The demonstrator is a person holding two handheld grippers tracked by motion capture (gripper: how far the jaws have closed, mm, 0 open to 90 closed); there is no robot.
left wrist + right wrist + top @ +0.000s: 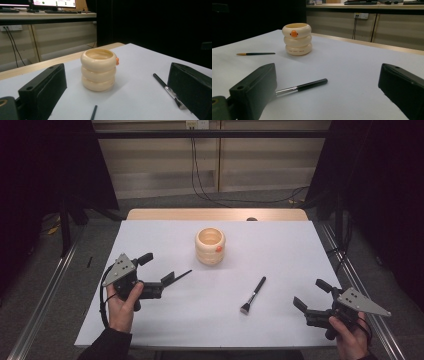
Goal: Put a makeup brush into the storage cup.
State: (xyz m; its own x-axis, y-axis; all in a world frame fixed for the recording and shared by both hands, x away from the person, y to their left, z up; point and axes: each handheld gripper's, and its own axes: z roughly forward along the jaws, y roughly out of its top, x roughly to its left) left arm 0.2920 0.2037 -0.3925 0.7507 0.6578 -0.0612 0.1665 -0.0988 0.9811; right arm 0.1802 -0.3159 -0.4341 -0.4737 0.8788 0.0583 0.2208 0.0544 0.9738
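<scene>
- Table (150, 320): white top, with a wooden edge strip at the far side. All positions below are taken from the cream holder.
- Cream holder (210, 246): a ringed, three-tier cup with an orange beak-like mark, standing upright near the far middle of the table. It stands apart from both grippers.
- Left gripper (159, 271): nearer the person than the holder and to its left, held low at the table by the person's left hand (122, 302), forearm coming in from the near edge. Jaws pointed toward the holder; the left gripper view shows them wide apart with nothing between them.
- Right gripper (310, 295): nearer than the holder and well to its right, close to the table's right edge, gripped from behind by the right hand (350, 335). Jaws turned back toward the table's middle, spread wide, holding nothing.
- Makeup brush (253, 295): lying flat, nearer than the holder and slightly right of it, between holder and right gripper; black handle end toward the holder, bristle head toward the person. Untouched.
- Thin dark pencil-like stick (183, 274): lying flat, nearer than the holder and just left of it, at the left gripper's jaw tips. Whether it touches them cannot be determined.
</scene>
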